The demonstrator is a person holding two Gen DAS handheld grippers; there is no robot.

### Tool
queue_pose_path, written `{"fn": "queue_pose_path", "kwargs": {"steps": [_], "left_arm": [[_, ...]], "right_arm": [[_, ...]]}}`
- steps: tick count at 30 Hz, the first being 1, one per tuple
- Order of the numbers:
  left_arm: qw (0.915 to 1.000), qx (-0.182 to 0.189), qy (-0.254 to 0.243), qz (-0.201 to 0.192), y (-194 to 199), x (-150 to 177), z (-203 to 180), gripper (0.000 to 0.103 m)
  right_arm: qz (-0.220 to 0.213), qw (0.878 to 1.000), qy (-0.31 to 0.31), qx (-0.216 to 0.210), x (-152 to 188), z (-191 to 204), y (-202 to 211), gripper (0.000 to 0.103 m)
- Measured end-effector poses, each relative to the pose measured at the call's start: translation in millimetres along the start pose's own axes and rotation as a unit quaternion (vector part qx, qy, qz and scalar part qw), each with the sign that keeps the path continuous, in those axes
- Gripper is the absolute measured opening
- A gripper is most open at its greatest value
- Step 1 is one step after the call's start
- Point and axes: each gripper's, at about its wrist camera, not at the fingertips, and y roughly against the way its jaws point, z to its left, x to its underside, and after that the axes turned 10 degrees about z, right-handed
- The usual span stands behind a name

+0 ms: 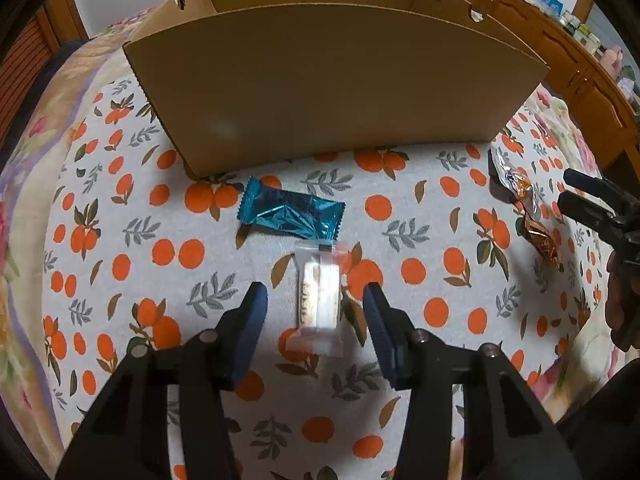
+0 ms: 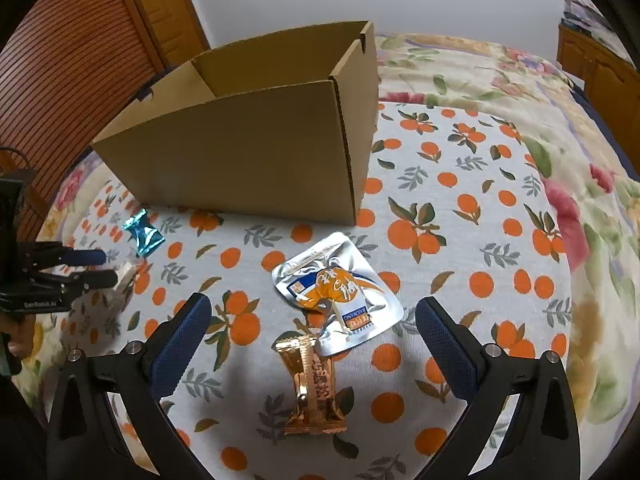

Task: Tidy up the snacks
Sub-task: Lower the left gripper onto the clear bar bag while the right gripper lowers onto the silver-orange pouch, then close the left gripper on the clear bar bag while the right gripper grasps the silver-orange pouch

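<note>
One open cardboard box point(image 2: 240, 152) – contents hidden, perhaps none – both grippers' fingers point(image 1: 256, 312) apart, holding nothing.

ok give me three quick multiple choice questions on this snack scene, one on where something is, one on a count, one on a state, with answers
1. Where does the clear-wrapped snack lie?
A. inside the cardboard box
B. on the cloth between the left gripper's fingers
C. on top of the silver pouch

2. How many wrapped snacks lie on the orange-print cloth?
A. two
B. four
C. six

3. What state is the right gripper in?
A. open, touching nothing
B. shut on the copper bar
C. shut on the box wall

Answers:
1 B: the left gripper straddles it, with a gap showing on each side.
2 B: teal packet, clear-wrapped snack, silver pouch and copper bar.
3 A: its fingers stand wide, the copper bar lying loose between them, the cardboard box well beyond.
</note>
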Motion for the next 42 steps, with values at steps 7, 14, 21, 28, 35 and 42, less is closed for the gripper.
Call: {"fn": "queue_pose_path", "kwargs": {"steps": [7,14,21,28,35,42], "left_arm": [[0.9994,-0.006,-0.003,0.033,-19.4,-3.2,0.4,0.037],[0.9991,-0.012,-0.02,0.035,-22.4,-4.0,-2.1,0.019],[0.9989,0.002,-0.028,0.038,-16.4,-5.6,-19.1,0.019],[0.9985,0.024,-0.045,0.02,1.2,-9.3,-31.7,0.019],[0.9981,0.029,-0.054,0.011,7.5,-12.8,-37.0,0.019],[0.9979,0.031,-0.056,0.005,9.6,-12.3,-38.1,0.019]], "right_arm": [[0.012,1.0,0.004,-0.001,-2.7,-1.9,-11.9,0.103],[0.014,1.0,0.014,-0.001,-7.8,-2.6,-17.2,0.102],[0.036,0.999,0.029,0.013,-14.1,-10.6,-33.7,0.097],[0.059,0.996,0.058,0.032,-15.5,-8.5,-45.6,0.097],[0.077,0.991,0.087,0.066,-14.6,-4.2,-57.1,0.094],[0.069,0.992,0.081,0.066,-21.3,-7.2,-55.0,0.056]]}}
